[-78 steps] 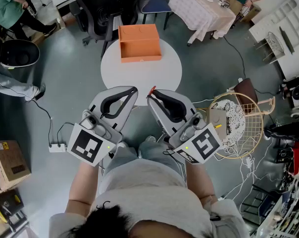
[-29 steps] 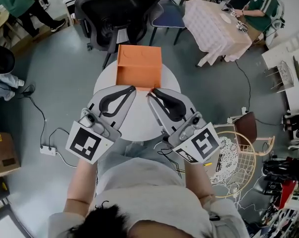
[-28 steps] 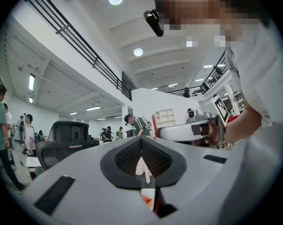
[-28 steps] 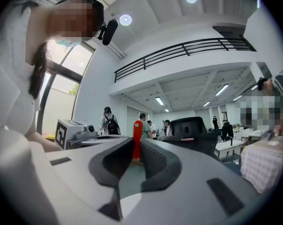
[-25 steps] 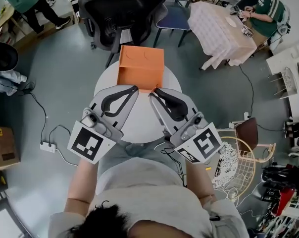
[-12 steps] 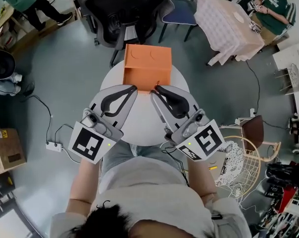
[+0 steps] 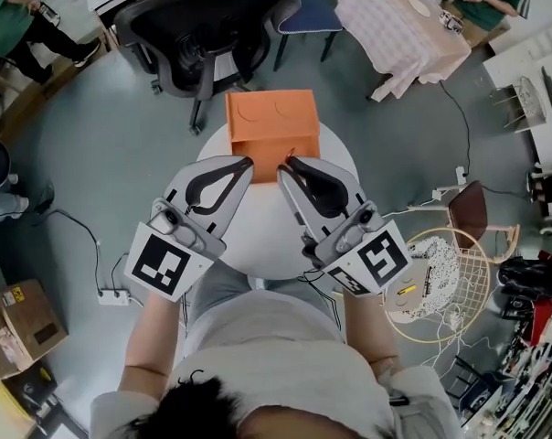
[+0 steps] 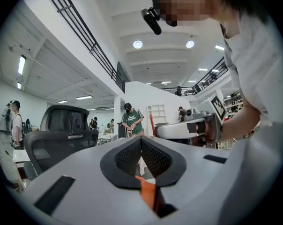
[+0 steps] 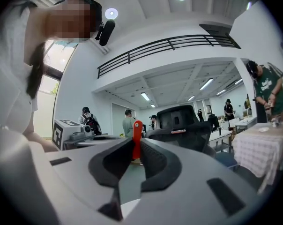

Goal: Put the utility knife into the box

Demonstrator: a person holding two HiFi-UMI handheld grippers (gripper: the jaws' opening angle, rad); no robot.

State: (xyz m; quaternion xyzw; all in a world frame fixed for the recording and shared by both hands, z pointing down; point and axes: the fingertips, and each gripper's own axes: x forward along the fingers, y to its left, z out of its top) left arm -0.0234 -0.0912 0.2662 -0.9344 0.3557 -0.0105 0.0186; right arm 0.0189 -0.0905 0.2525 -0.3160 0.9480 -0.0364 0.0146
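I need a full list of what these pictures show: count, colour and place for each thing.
box: one, orange, on the table's far edge.
table: one, white, round, picture centre.
utility knife: one, orange-red, between the right gripper's fingers.
office chair: one, black, beyond the table.
cloth-covered table: one, pale, upper right.
wire basket: one, tan, floor at right.
left gripper: one, grey, shut.
right gripper: one, grey, shut on the utility knife.
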